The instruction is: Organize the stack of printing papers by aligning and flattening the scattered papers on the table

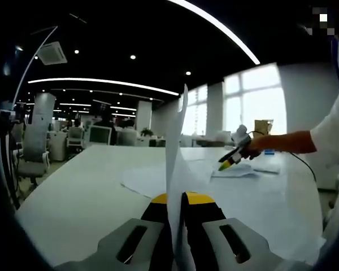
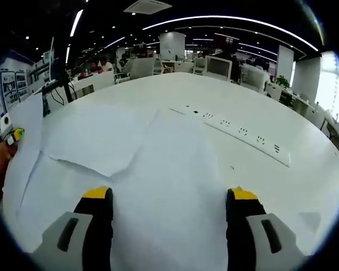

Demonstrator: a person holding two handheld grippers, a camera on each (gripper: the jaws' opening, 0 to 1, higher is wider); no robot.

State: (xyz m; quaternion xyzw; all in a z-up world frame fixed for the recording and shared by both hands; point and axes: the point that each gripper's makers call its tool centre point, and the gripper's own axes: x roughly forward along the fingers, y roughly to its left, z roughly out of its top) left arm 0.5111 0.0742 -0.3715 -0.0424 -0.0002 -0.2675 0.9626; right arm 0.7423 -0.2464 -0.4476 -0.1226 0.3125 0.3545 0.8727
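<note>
Papers only partly gathered; most of the sorting lay ahead.

In the left gripper view we saw our left gripper (image 1: 177, 199) clamped on one sheet (image 1: 177, 141), held upright and edge-on above the white table (image 1: 73, 192). In the right gripper view our right gripper (image 2: 170, 195) hovered with jaws wide apart over the scattered papers (image 2: 130, 152), which overlapped at differing angles, edges unaligned. The power strip (image 2: 237, 132) lay beside them. We judged that no neat stack existed yet: squaring the edges and pressing the sheets flat remained.
</note>
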